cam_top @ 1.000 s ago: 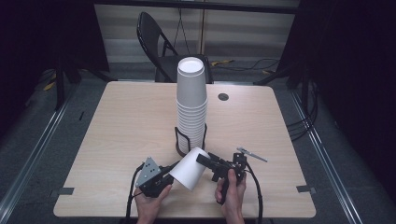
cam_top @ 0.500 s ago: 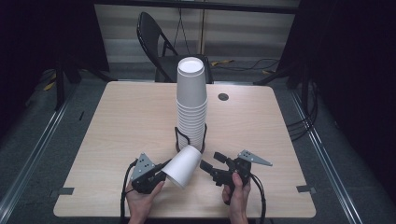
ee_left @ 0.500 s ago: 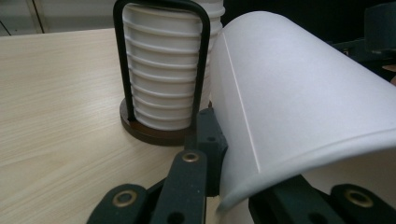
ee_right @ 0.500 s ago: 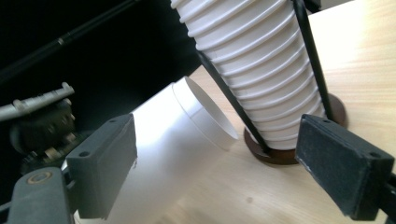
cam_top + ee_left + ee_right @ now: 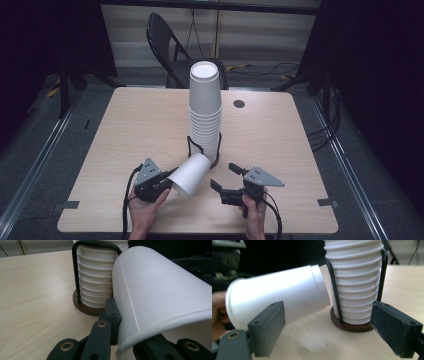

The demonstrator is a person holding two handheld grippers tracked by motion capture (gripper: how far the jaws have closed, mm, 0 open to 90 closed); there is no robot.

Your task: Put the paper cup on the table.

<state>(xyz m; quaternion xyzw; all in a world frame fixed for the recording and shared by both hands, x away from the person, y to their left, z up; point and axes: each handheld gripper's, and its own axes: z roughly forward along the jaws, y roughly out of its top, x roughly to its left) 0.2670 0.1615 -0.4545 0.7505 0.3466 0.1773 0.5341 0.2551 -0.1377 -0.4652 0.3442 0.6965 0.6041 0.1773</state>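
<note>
A white paper cup (image 5: 191,175) hangs tilted just above the table, its closed bottom pointing up towards the tall stack of white cups (image 5: 205,115). My left gripper (image 5: 170,181) is shut on the cup's rim, with one jaw against the outer wall (image 5: 162,295). The stack stands in a black wire holder (image 5: 216,159) on a round dark base. To the cup's right my right gripper (image 5: 223,176) stands open, nothing between its pads. In the right gripper view the cup (image 5: 279,295) lies ahead to the left, with the stack (image 5: 357,277) behind the gap.
The light wooden table (image 5: 125,130) has a small round hole (image 5: 239,104) near its far right. A black folding chair (image 5: 165,45) stands behind the table. Dark curtains and cables run along both sides.
My left gripper has carried the cup left and slightly up, away from my right gripper. The right gripper, earlier close against the cup, now stands apart from it.
</note>
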